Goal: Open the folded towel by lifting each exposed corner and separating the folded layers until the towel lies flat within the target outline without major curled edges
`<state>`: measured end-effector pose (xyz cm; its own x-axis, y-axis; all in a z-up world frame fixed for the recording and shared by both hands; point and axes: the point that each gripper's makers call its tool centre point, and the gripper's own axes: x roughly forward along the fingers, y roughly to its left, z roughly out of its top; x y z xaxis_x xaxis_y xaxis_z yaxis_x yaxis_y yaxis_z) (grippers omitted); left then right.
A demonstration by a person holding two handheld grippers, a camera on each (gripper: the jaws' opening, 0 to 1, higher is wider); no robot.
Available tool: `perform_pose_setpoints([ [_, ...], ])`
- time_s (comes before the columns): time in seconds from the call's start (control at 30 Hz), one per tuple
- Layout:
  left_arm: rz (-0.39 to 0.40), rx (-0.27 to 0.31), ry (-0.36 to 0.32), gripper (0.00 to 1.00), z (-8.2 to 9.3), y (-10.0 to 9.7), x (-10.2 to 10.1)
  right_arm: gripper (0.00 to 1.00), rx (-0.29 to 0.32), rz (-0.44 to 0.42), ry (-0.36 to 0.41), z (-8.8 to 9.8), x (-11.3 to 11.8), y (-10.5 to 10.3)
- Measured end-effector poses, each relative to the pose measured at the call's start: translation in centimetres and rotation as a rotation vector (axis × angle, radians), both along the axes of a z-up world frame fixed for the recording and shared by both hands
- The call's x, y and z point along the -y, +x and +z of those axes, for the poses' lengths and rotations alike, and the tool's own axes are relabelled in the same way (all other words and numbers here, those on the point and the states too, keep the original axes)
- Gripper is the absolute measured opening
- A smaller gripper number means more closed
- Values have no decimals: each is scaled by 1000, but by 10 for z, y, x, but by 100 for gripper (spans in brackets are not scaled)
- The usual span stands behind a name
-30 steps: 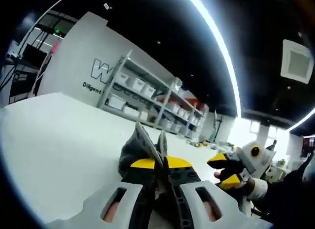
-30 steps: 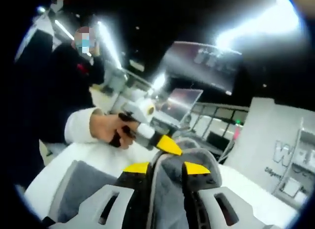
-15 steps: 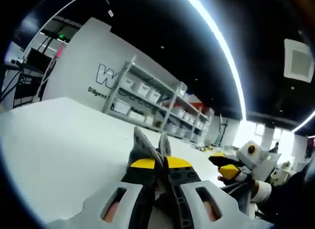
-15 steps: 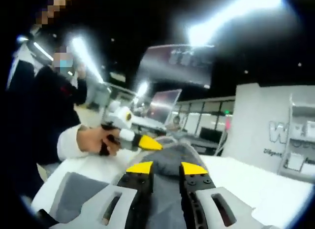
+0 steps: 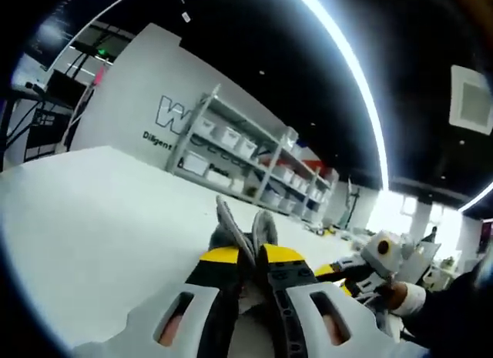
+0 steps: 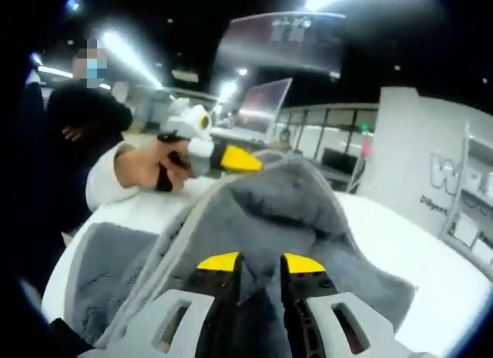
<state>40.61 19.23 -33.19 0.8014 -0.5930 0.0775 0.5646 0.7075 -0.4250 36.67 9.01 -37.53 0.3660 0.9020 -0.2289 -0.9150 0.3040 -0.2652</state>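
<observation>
In my left gripper view, the white surface (image 5: 85,212) spread from the lower left toward the middle of the frame, bare and evenly lit. Behind it, in the upper left, stood a pale wall (image 5: 123,104) with dark lettering, and a shelf rack (image 5: 246,158) stocked with white bins ran off toward the centre right. A long bright ceiling light (image 5: 347,73) curved across the top of the frame against a dark ceiling.

My left hand-held gripper (image 5: 249,254) was clamped narrow on a fold of the grey towel (image 5: 239,231), which stuck up just above the yellow tips at bottom centre. At the lower right, my right hand-held gripper (image 5: 343,269) showed, held in a hand (image 5: 397,296).

In my right gripper view, the right hand-held gripper (image 6: 259,262) pinched the towel (image 6: 262,212), which rose in a hump through the middle of the frame and draped down to the surface (image 6: 431,258) at lower left and right. A monitor (image 6: 262,104) glowed at upper centre.
</observation>
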Motion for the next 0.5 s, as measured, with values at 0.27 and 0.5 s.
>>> perform_pose_setpoints([
  [0.27, -61, -9, 48, 26, -8, -1, 17, 15, 15, 0, -11, -1, 1, 1],
  [0.5, -129, -36, 108, 34, -16, -5, 34, 15, 23, 1, -14, -1, 0, -1],
])
